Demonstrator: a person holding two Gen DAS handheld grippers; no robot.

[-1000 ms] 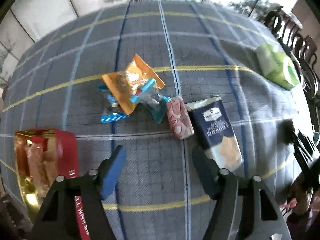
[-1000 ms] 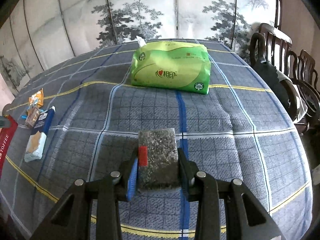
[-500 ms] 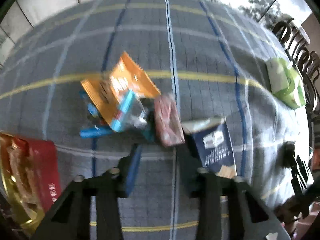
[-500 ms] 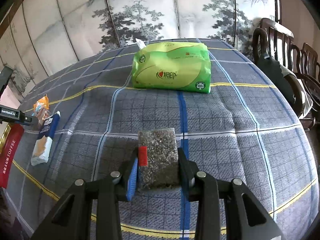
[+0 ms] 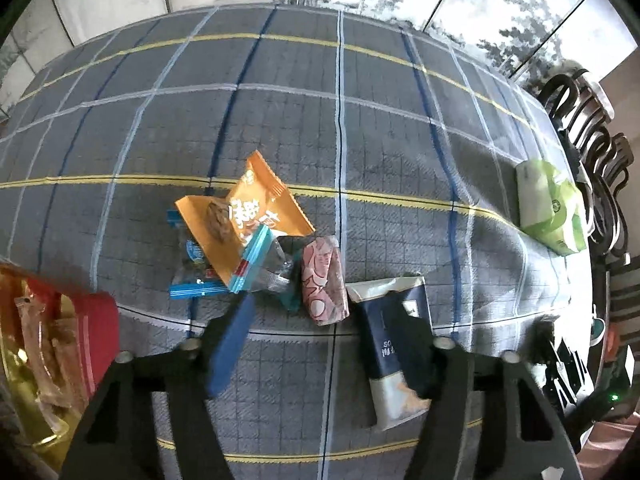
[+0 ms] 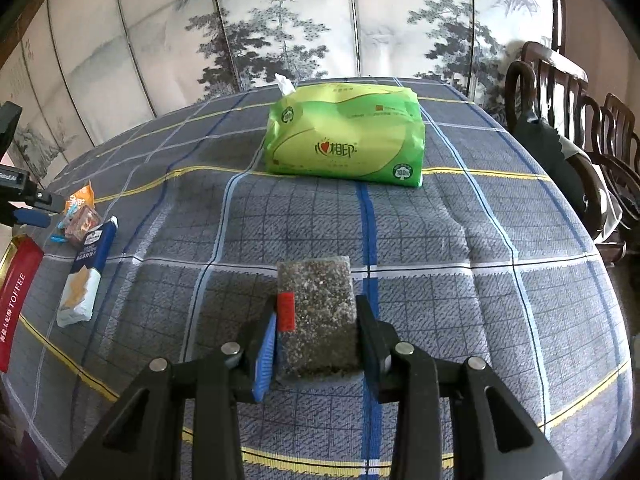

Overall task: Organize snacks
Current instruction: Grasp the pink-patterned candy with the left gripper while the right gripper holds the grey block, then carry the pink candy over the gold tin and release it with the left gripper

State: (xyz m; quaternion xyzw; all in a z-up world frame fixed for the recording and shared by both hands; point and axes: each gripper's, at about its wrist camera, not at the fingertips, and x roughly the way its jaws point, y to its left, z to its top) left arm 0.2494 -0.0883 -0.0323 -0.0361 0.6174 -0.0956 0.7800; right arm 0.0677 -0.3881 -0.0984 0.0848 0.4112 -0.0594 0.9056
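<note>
The left gripper (image 5: 320,344) is held wide open above the plaid tablecloth (image 5: 360,120), with nothing between its fingers. Just ahead of it a pink snack pack (image 5: 324,282) is seen; ahead and to its left lies an orange packet (image 5: 244,216) over clear blue-edged wrappers (image 5: 196,256), and under its right finger a navy cracker pack (image 5: 394,348). A red toffee box (image 5: 92,328) is found at its far left. The right gripper (image 6: 316,340) is closed on a speckled grey snack bar (image 6: 316,320); a green tissue pack (image 6: 344,140) lies well ahead of it
</note>
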